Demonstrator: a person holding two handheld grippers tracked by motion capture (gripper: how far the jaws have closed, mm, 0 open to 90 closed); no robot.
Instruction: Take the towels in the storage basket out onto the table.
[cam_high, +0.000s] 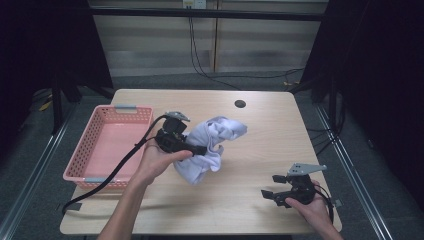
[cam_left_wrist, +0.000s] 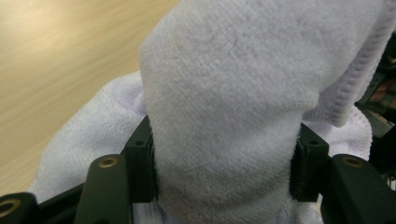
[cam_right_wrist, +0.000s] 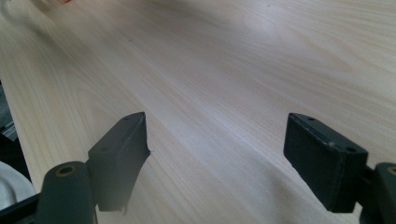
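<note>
Left gripper pinching thick fold of white towel beside pink basket. Right gripper spread wide above bare table.

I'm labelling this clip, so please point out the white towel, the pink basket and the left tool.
white towel (cam_high: 212, 145), high view, on its bunched middle.
pink basket (cam_high: 84, 146), high view, on its left wall.
left tool (cam_left_wrist: 224, 177), left gripper view, midway between its two pads, which press the towel.

towel heap blocks table ctr, basket at left edge
</note>
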